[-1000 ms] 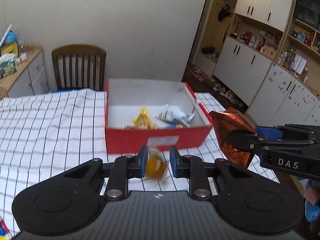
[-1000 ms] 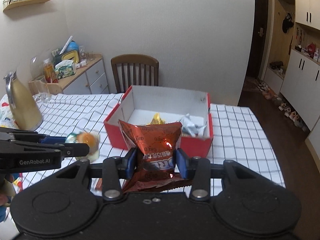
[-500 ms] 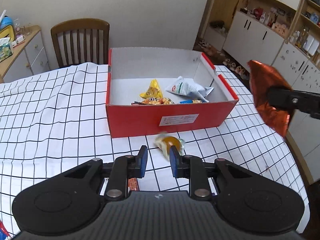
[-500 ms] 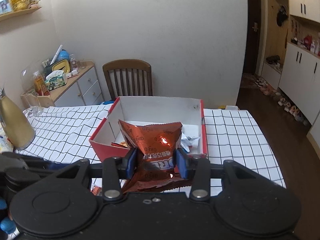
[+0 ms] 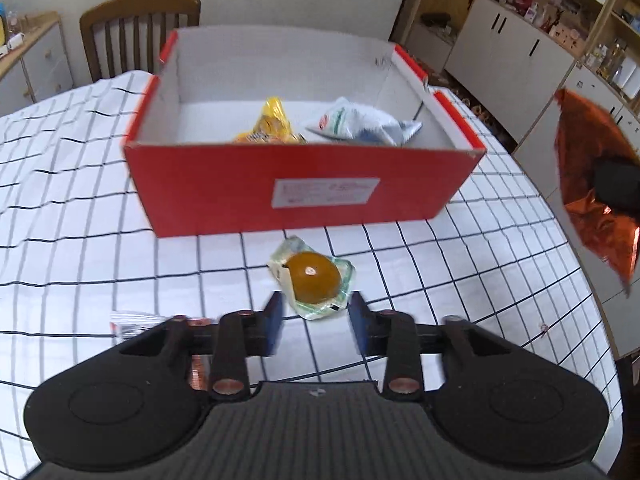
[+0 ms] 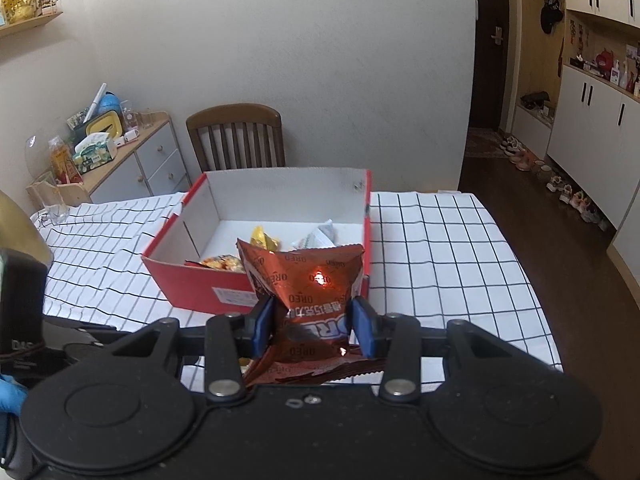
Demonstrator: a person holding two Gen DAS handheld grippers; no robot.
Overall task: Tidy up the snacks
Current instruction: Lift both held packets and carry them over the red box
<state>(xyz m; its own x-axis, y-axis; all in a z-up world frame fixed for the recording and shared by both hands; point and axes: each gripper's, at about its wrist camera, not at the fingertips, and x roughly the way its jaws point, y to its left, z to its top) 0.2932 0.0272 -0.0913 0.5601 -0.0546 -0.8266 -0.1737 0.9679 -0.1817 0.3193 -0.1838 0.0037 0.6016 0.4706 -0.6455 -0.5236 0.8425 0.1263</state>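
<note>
Right wrist: claw [image 6: 312, 322] apparently pinching Oreo bag [image 6: 308, 280].

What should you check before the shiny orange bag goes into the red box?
1. Grip on the bag: the right gripper pinches the crinkly orange foil Oreo bag between both fingers. Ok.
2. Box open: the red cardboard box has no lid on. Ok.
3. Room inside: white floor shows beside the yellow candy packet and the white crumpled packet. Ok.
4. Bag above the box: it hangs in front of the near wall, not over the opening. Not ok.
5. Left gripper: open, holding nothing. The orange jelly cup in clear plastic lies on the checked tablecloth, outside the box. Not ok.
</note>
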